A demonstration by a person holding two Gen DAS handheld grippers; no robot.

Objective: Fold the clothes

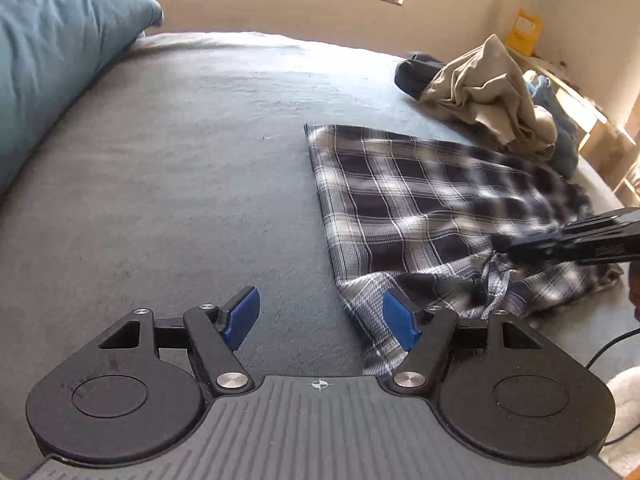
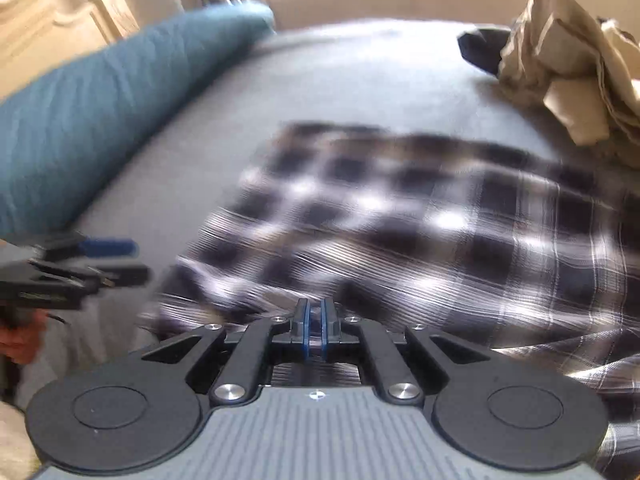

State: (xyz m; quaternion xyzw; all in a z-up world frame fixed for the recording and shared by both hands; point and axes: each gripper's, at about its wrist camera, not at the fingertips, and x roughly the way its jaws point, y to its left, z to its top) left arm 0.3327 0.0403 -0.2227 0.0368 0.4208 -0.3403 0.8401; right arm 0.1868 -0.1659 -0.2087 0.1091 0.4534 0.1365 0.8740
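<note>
Nearest to the left wrist camera, the left gripper [image 1: 321,322] has its two blue pads [image 1: 242,318] wide apart, holding nothing, and it hovers low over the grey bed cover [image 1: 180,168], with its right pad just at the near left corner of the plaid garment [image 1: 420,200]. In the right wrist view, the right gripper [image 2: 315,330] has its pads pressed together; plaid cloth lies directly in front of and under them, so it probably pinches the near edge, but blur hides the contact itself. The garment lies on the bed, partly flat with a straight left edge, while its near side is bunched and wrinkled. This can fit a fold in the middle of its making, or a spreading before a fold. To do it well, the judgement is that the free gripper should take the near corner cleanly, catching only the layers that are wanted, and both tools should move together and level so the edge stays straight and no crease is trapped. A beige garment [image 1: 492,92] and a dark one [image 1: 412,74] lie crumpled well beyond, and a teal pillow [image 1: 52,68] is at the left. No brand, label or writing can be read; a yellow item [image 1: 525,31] far back is too small.
</note>
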